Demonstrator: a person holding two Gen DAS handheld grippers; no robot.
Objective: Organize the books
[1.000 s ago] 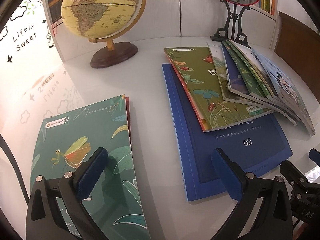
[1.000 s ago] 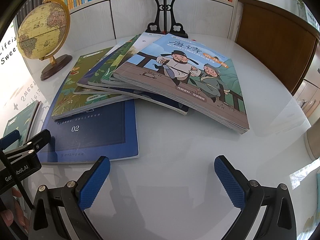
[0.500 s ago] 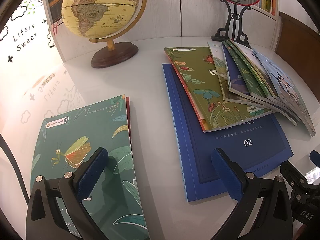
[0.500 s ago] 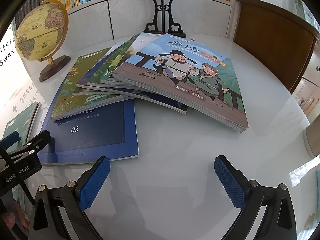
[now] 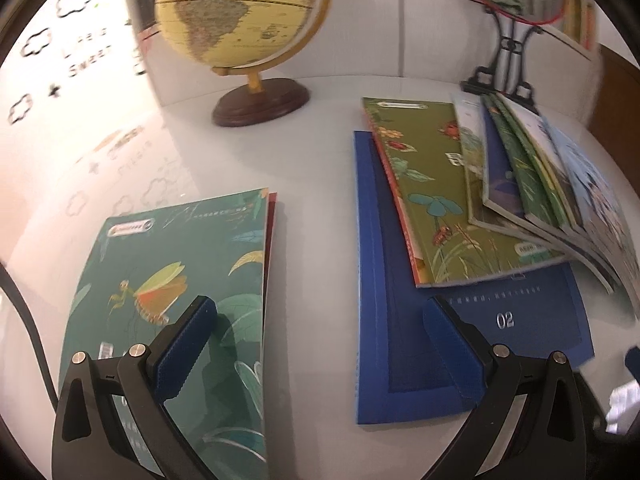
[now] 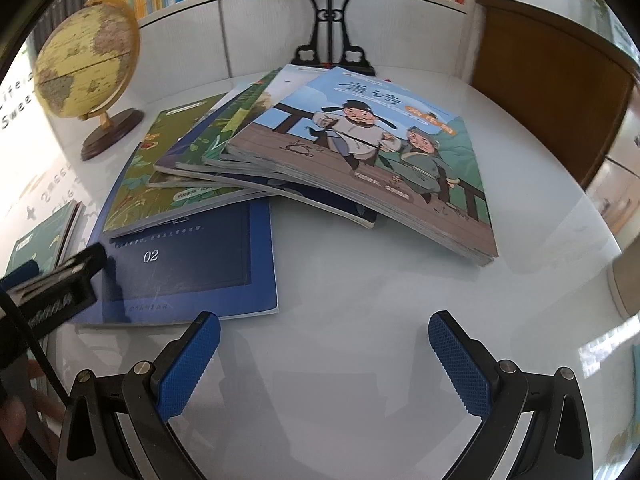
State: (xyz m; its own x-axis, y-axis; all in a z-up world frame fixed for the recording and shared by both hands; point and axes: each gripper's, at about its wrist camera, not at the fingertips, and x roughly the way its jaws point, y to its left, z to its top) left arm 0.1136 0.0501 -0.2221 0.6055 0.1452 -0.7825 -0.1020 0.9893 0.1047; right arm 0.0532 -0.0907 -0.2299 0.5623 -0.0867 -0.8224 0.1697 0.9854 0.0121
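Clearly both tools are empty: the left gripper (image 5: 320, 344) hangs with its jaws spread wide above the white table (image 5: 316, 184), one pad over the green insect book (image 5: 172, 292) and the other over the large blue book (image 5: 400, 360), while the right gripper (image 6: 324, 360) is equally wide apart over bare tabletop just in front of the fanned pile. The books lie in two groups. The green insect book sits on a red-edged volume (image 5: 273, 216) at the left, well apart from the rest; the blue book lies flat at the bottom of a loose fan of thin paperbacks, with an olive ladybird book (image 6: 160, 184) directly on it and the cartoon poetry book (image 6: 372, 152) on top, overhanging toward the right. These look like light, floppy softcovers with glossy, probably slippery covers, so a pinch at one corner would likely let them sag or slide; a grip on an overhanging edge near the spine, such as the raised near edge of the poetry book, seems the safest hold. Books lying flat on the table offer no edge to get under and may first need sliding. Readable writing includes "02" on the blue cover, the characters "唐诗" on the poetry book, and part of "Life is Sweet" on the wall decal (image 5: 88, 56) behind the globe (image 5: 244, 12); smaller print is too blurred to read.
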